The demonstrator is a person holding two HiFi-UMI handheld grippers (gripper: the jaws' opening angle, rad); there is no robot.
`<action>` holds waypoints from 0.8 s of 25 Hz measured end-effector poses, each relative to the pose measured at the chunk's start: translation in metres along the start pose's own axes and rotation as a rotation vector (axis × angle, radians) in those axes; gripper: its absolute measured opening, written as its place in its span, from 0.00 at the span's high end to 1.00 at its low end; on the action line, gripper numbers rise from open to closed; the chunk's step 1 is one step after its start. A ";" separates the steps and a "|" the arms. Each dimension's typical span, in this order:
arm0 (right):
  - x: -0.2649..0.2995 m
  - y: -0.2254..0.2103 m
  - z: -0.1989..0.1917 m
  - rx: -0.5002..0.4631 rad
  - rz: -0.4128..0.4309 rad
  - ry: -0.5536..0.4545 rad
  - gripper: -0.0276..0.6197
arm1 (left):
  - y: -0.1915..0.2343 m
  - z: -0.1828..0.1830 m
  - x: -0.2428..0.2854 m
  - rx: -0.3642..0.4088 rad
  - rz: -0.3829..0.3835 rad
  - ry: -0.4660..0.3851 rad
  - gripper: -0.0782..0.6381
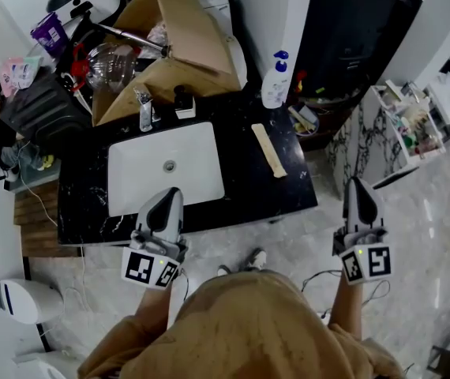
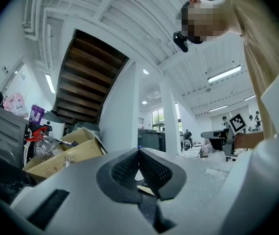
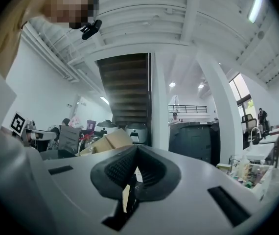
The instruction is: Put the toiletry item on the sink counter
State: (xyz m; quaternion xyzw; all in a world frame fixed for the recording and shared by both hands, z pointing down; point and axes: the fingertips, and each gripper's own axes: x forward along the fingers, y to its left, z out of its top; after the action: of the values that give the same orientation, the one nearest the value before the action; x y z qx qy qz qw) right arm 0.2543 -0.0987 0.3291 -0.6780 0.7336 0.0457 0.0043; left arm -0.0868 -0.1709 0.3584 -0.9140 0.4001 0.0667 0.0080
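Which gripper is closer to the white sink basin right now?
Left. The left gripper hangs over the front rim of the white sink basin. The right gripper is off past the right end of the counter, above the floor.

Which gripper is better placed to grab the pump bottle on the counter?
Right, probably. The pump bottle stands right of the basin, nearer the right gripper; the left gripper hovers over the basin's front edge. Both are shut and empty.
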 end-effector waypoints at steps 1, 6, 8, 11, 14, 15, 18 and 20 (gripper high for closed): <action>-0.005 -0.001 -0.003 0.005 -0.006 0.005 0.95 | -0.001 0.001 -0.001 0.002 0.003 -0.003 0.89; -0.019 -0.002 -0.012 0.019 -0.019 0.021 0.95 | -0.005 0.002 -0.004 0.011 0.015 -0.007 0.89; -0.019 -0.002 -0.013 0.009 -0.016 0.024 0.95 | -0.005 -0.001 -0.004 0.007 0.018 -0.005 0.89; -0.018 -0.003 -0.010 0.004 -0.011 0.017 0.95 | -0.009 -0.002 -0.002 0.002 0.013 -0.006 0.89; -0.017 -0.005 -0.008 0.006 -0.006 0.012 0.95 | -0.014 -0.001 0.002 0.004 0.006 -0.009 0.89; -0.016 -0.004 -0.008 0.006 -0.003 0.010 0.95 | -0.015 0.000 0.003 0.005 0.004 -0.011 0.89; -0.016 -0.002 -0.008 0.011 0.003 0.006 0.95 | -0.016 0.000 0.003 0.009 0.004 -0.013 0.89; -0.016 -0.001 -0.010 0.015 0.007 0.006 0.95 | -0.017 0.000 0.002 0.011 0.006 -0.011 0.89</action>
State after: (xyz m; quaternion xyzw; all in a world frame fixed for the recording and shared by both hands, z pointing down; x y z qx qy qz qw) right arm 0.2573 -0.0833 0.3400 -0.6756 0.7362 0.0383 0.0068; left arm -0.0735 -0.1609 0.3576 -0.9123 0.4032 0.0697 0.0149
